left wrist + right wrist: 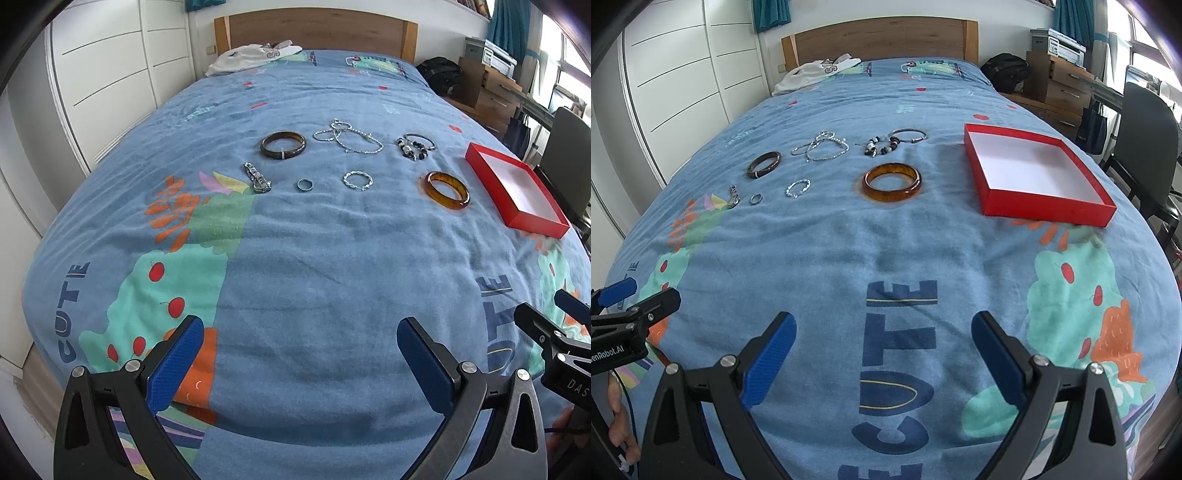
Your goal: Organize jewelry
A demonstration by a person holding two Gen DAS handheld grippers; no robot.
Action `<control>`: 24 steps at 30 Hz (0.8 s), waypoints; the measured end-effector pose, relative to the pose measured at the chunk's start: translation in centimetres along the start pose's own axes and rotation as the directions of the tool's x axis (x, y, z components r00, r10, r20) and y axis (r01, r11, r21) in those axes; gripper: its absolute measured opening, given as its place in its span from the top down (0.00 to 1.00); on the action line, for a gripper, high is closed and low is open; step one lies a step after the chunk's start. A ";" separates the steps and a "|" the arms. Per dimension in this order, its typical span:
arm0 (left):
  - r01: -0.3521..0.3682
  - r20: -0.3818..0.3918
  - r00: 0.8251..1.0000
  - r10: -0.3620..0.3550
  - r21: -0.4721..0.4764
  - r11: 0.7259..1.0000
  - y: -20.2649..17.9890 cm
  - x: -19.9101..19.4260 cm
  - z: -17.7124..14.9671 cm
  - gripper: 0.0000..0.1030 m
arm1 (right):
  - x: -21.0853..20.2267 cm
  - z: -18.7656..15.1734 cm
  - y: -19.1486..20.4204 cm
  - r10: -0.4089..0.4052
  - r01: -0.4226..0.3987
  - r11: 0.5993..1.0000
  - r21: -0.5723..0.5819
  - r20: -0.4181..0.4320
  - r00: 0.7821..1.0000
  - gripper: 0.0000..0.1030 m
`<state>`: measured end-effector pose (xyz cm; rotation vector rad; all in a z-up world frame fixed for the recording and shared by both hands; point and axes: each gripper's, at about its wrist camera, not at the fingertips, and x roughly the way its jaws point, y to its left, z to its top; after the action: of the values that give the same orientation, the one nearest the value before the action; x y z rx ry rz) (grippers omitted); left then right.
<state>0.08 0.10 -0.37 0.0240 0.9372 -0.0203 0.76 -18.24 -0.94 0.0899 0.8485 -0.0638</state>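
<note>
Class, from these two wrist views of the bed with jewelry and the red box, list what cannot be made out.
- Silver chains: too tangled and small in both views to count separate pieces.
- Beaded bracelet: bead detail too small.
- Red box: near wall hides part of its floor in the right view.
- Small ring: material unclear in the left view.
- Both hands: mostly cut off.

Home bedroom: bed [295, 258] with wooden headboard [314, 31], white wardrobe [107, 74], drawers [1060, 88].

Beside the red box [517, 192], the black chair [569, 155] was cut off by the left-wrist picture's edge. Left of that box, the chain tangle [822, 146] was too small to count separate pieces. The right gripper [565, 314] showed only partly below the box, its far finger mostly cropped.
</note>
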 end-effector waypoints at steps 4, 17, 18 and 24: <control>0.000 -0.010 1.000 0.000 0.007 1.000 0.1 0.2 0.1 0.01 | -0.1 0.1 0.1 -0.003 0.003 1.000 -0.003 0.010 1.000 0.06; -0.013 -0.025 1.000 0.014 0.027 1.000 0.0 0.4 1.0 0.01 | -0.2 0.9 -0.6 -0.003 0.003 1.000 0.001 0.027 1.000 0.06; -0.021 -0.025 0.999 0.022 0.027 0.999 0.0 0.4 1.1 0.01 | -0.2 1.0 -0.7 -0.002 0.002 1.000 -0.001 0.031 1.000 0.06; -0.060 -0.046 0.997 0.060 0.020 0.998 0.2 0.9 1.5 0.01 | -0.1 1.1 -0.7 0.007 -0.007 1.000 -0.014 0.035 0.999 0.06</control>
<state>1.81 0.28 -0.21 0.0699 0.9824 0.0274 1.40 -19.09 -0.16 0.0788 0.8134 -0.0526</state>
